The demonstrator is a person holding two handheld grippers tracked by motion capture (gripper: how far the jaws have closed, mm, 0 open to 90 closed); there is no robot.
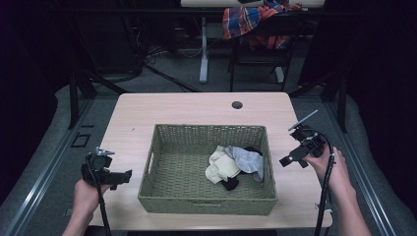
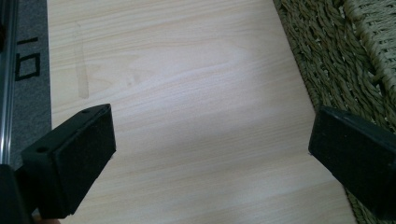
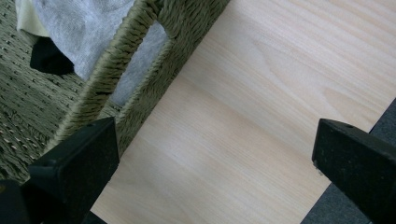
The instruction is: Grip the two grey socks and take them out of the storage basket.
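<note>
Left gripper [image 1: 123, 175]: jaws apart, empty, over bare surface [image 1: 196, 108] beside woven basket [image 1: 206, 199]. Right gripper [image 1: 289, 160]: jaws apart, empty, beside the basket's other wall. Cream, grey and black socks [image 1: 236, 166]: heaped inside, right half. Advice, as judgement: descend from above, clearing the rim; pinch one sock only.

A green woven basket [image 1: 162, 187] sits mid-table [image 1: 196, 108], holding cream [image 1: 222, 167], grey [image 1: 247, 160] and black [image 1: 230, 184] cloths at its right. The left claw [image 1: 129, 175] hovers left, the right claw [image 1: 286, 161] right.
</note>
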